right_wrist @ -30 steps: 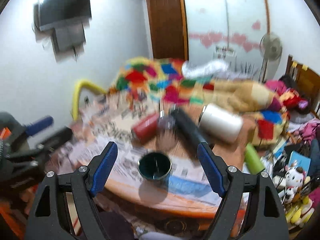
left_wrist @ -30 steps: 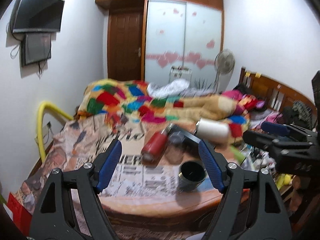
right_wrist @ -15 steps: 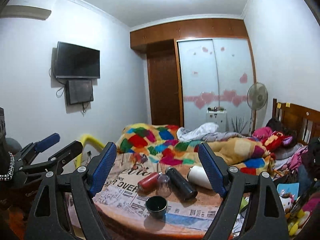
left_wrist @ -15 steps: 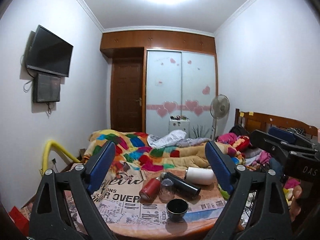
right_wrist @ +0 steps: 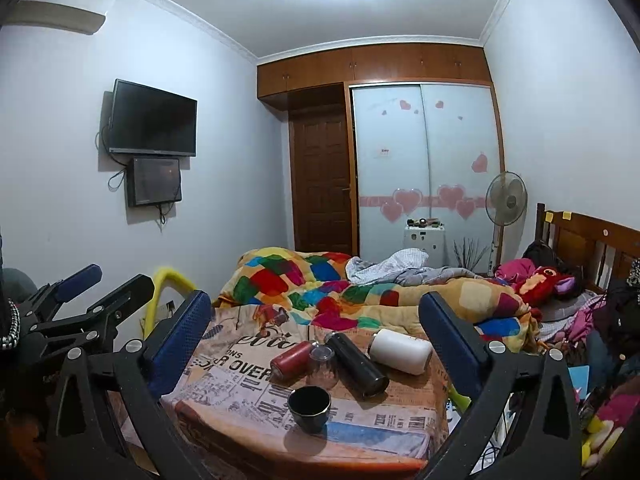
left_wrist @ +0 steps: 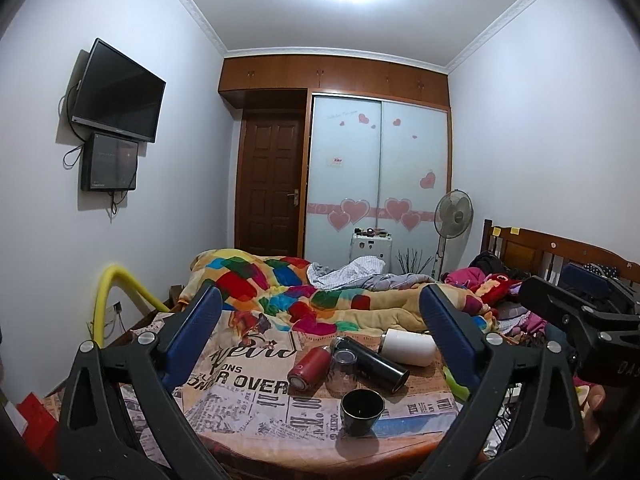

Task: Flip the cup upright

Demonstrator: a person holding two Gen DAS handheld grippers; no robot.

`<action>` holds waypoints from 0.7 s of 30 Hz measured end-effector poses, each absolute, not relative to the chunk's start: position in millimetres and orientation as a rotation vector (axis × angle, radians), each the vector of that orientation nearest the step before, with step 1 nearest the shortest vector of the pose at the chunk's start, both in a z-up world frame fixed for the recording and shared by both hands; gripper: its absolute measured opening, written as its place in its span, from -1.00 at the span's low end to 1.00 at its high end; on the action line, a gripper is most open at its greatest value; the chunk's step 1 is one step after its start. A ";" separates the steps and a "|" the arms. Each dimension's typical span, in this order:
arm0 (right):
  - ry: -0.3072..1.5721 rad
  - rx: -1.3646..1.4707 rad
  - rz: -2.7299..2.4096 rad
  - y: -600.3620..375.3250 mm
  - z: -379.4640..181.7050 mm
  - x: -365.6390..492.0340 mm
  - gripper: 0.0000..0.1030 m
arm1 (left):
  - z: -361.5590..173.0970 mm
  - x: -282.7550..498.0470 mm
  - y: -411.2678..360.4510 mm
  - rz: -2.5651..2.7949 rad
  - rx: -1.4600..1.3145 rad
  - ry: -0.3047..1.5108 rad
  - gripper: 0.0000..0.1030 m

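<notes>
A small dark cup (left_wrist: pixel 362 406) stands upright, mouth up, near the front edge of the newspaper-print cloth on the table (left_wrist: pixel 248 392); it also shows in the right wrist view (right_wrist: pixel 309 403). My left gripper (left_wrist: pixel 320 340) is open and empty, held back and above the table. My right gripper (right_wrist: pixel 316 336) is open and empty, also held back. Each gripper appears at the edge of the other's view.
Behind the cup lie a red bottle (left_wrist: pixel 309 368), a clear glass (left_wrist: pixel 343 366), a black flask (left_wrist: pixel 370 364) and a white bottle (left_wrist: pixel 408 347). A bed with a colourful blanket (left_wrist: pixel 280 288) is beyond. A yellow tube (left_wrist: pixel 108 296) stands at the left.
Both grippers have pulled back and up from the table, so the cup and bottles look smaller and farther. The cup stays upright in place.
</notes>
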State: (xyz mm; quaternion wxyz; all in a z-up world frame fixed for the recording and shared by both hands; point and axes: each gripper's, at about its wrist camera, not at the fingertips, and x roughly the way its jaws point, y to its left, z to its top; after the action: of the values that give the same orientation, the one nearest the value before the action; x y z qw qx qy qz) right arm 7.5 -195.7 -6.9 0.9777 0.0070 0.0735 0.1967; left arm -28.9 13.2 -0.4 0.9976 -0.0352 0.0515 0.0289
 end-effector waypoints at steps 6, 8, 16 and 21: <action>0.155 0.001 0.397 -194.3 -9.3 5.4 1.00 | -4.0 -28.7 14.1 0.067 -0.072 0.107 0.94; 0.156 0.003 0.399 -194.8 -9.4 5.1 1.00 | -5.3 -27.0 13.5 0.070 -0.073 0.110 0.94; 0.163 -0.002 0.403 -193.6 -10.4 4.7 1.00 | -7.3 -27.4 14.1 0.075 -0.073 0.112 0.94; 0.169 -0.002 0.404 -192.8 -10.8 4.6 1.00 | -7.2 -27.2 14.2 0.076 -0.072 0.112 0.94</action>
State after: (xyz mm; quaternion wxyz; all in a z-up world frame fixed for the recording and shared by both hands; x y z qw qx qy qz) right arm 4.6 -192.8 -10.8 0.9761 -0.0008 0.0836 0.2005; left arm -27.2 14.2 -7.2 0.9971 -0.0359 0.0562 0.0378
